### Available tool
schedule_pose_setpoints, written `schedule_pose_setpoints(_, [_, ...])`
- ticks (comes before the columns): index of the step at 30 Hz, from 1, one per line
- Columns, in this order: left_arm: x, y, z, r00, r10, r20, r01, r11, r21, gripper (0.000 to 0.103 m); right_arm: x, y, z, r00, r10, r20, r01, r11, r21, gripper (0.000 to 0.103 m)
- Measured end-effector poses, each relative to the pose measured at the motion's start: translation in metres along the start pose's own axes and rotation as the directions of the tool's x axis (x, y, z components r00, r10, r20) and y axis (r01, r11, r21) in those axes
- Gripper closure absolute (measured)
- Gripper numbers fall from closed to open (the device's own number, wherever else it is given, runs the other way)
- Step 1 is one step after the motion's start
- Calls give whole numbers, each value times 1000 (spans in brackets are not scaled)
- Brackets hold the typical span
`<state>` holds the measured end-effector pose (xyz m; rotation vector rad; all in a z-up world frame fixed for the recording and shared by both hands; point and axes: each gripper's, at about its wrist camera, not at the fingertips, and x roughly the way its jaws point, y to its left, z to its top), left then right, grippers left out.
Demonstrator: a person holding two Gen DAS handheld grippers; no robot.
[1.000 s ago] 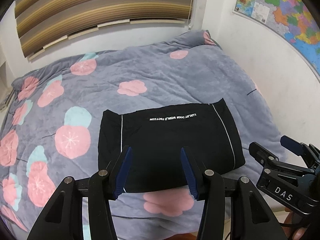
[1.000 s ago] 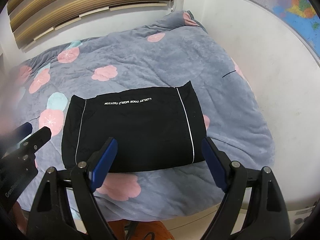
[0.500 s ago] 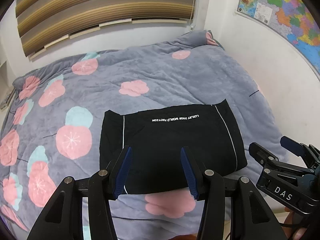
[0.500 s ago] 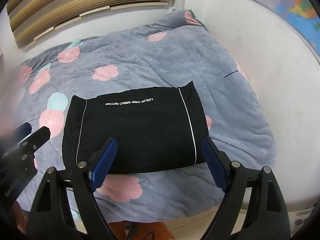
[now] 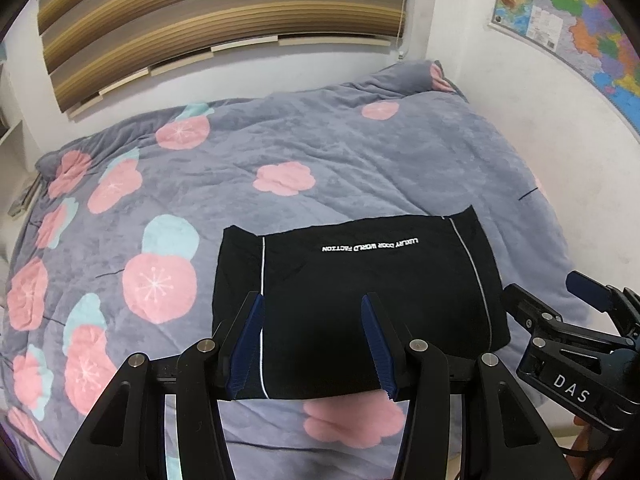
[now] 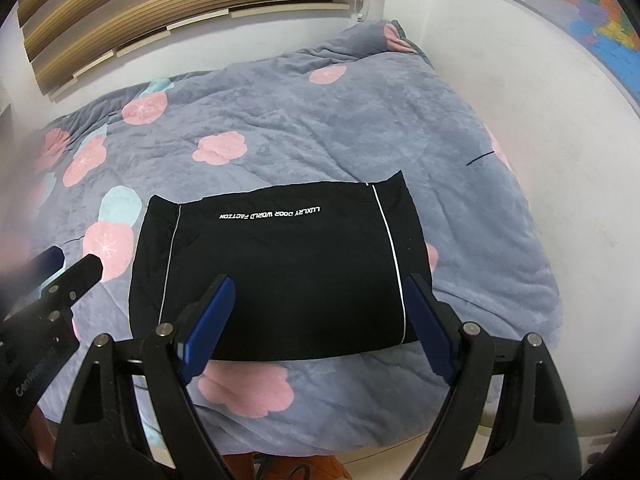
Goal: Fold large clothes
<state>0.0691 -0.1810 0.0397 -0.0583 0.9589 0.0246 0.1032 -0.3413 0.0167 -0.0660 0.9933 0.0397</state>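
A black garment (image 5: 360, 272) (image 6: 288, 260) lies folded into a flat rectangle on the near part of the bed. It has white side stripes, and a line of white lettering runs along its far edge. My left gripper (image 5: 312, 298) hovers over the garment's near left part, open, with nothing between its blue pads. My right gripper (image 6: 319, 280) hovers over the near right part, open wider and also empty. Each gripper shows at the edge of the other's view: the right gripper (image 5: 560, 312) and the left gripper (image 6: 72, 268).
A grey blanket (image 5: 280, 132) (image 6: 320, 128) with pink and teal flowers covers the bed. A white wall with a map (image 5: 580, 32) runs close along the right side. Striped blinds (image 5: 220, 8) hang behind the bed. The bed's near edge lies just below the garment.
Both grippers have edged slightly forward over the bed, so the garment sits a little lower in both views. The jaws and the garment are unchanged.
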Motion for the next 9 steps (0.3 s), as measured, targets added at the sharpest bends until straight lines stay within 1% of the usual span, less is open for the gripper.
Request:
schedule_pose_setpoints(3, [3, 2, 3, 1000, 5, 15, -5, 1000, -13, 51, 3, 0, 2, 1000, 1, -2, -1, 1000, 1, 19])
schedule_pose_setpoints(5, [3, 5, 5, 999, 29, 33, -29, 999, -22, 51, 5, 0, 4, 1000, 1, -4, -1, 1000, 4, 19])
schedule_pose_setpoints(7, [3, 8, 8, 998, 38, 48, -37, 999, -20, 51, 7, 0, 5, 1000, 2, -5, -2, 1000, 8, 19])
schedule_pose_setpoints(9, [4, 8, 11, 998, 40, 45, -39, 999, -16, 50, 8, 0, 6, 1000, 6, -7, -6, 1000, 11, 19])
